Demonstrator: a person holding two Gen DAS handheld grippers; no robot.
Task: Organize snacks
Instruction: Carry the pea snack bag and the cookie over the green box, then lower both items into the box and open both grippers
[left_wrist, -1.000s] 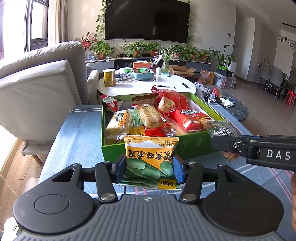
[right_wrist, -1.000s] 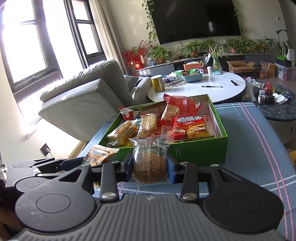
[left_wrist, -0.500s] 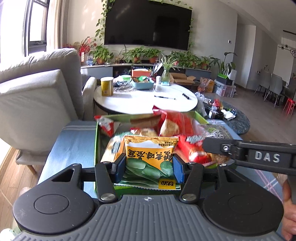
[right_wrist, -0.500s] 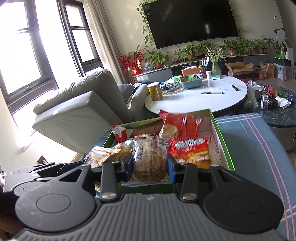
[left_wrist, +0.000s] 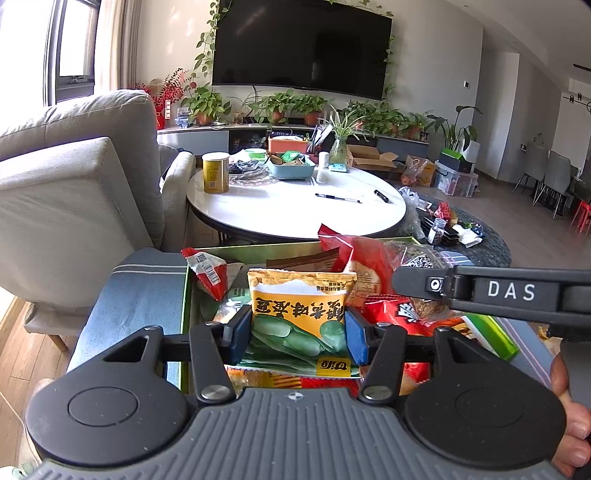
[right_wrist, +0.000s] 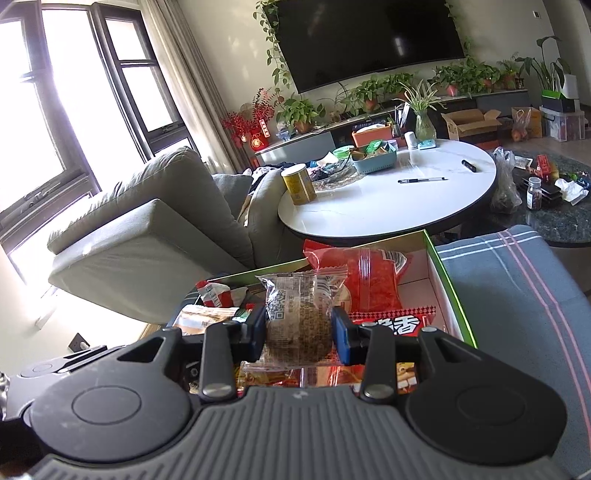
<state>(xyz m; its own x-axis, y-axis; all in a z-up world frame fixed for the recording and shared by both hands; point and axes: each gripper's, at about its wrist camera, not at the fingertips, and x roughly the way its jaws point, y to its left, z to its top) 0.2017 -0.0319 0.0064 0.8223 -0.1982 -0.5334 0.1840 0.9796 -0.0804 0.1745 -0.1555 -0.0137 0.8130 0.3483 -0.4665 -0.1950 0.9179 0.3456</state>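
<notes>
We look into a bright living room. A large dark television (left_wrist: 301, 46) hangs on the pale wall, trailing vines around it, above a low cabinet lined with potted plants (left_wrist: 280, 107). A round white table (left_wrist: 295, 201) stands before it, beside a grey sofa (right_wrist: 147, 225). Tall dark-framed windows (right_wrist: 70, 92) glare with daylight at our left. We see wood floor (left_wrist: 22, 354) below the sofa and grey dining chairs (left_wrist: 550, 173) far right.

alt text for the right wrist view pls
The right gripper is shut on a clear-wrapped brown round cake, held over an open green box crowded with snack packets. Behind are a round white table and a grey sofa.
</notes>
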